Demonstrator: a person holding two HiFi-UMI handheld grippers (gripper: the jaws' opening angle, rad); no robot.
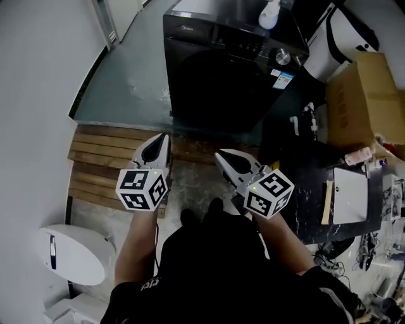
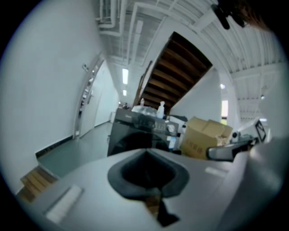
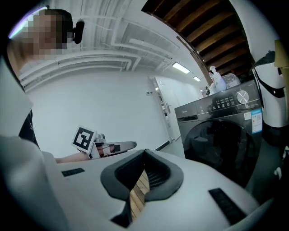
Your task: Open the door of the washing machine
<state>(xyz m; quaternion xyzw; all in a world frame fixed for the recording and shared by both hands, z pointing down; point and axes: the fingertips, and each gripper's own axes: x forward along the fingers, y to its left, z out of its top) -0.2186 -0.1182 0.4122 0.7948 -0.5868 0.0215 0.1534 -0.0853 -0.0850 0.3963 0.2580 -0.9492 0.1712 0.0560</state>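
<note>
Wooden decking lies beneath my left gripper and right gripper, both closed and empty; the washing machine stands ahead.

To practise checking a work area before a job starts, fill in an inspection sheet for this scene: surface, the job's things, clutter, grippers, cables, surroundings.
Surface: grey-green floor; wooden slats nearer the person.
Job's things: black washing machine, door closed.
Clutter: white bottle on the machine's top; cardboard box to its right; dark table bearing small items.
Grippers: left gripper and right gripper both shut, fingers empty, short of the machine.
Cables: loose tangle on the floor, lower right.
Surroundings: white wall; white rounded appliance lower left.
</note>
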